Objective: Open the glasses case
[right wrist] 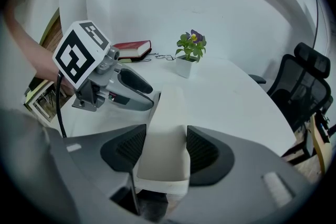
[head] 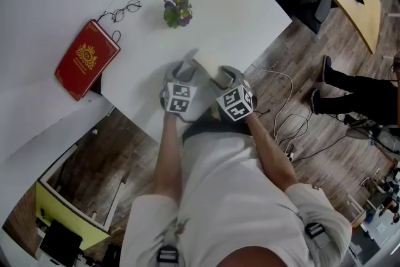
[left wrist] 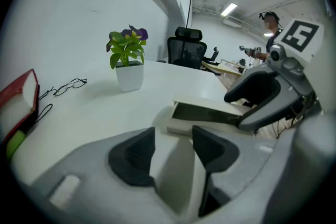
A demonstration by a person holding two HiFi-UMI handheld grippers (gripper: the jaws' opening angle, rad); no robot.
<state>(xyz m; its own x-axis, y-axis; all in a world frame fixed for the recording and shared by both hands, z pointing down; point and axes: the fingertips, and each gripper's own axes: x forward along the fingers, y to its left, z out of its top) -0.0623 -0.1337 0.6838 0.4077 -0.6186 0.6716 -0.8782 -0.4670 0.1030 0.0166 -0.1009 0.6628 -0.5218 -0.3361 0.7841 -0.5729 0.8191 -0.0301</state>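
A white glasses case (right wrist: 165, 128) lies near the table's front edge, held by both grippers. In the right gripper view its long white shell fills the gap between my right gripper's (right wrist: 164, 148) pads, which press on it. In the left gripper view another part of the case (left wrist: 210, 115) shows a dark slit under a slightly raised flap, and a white end sits between the pads of my left gripper (left wrist: 173, 152). The right gripper (left wrist: 247, 107) grips the case's far end there. In the head view both grippers (head: 181, 75) (head: 226, 77) hide most of the case.
On the white table (head: 237, 15) stand a small potted plant (head: 177, 11), wire glasses (head: 128, 9) and a red book (head: 85, 59) at the back left. A black office chair (left wrist: 186, 52) stands beyond the table. A person's legs (head: 356, 84) and floor cables (head: 294, 122) are at the right.
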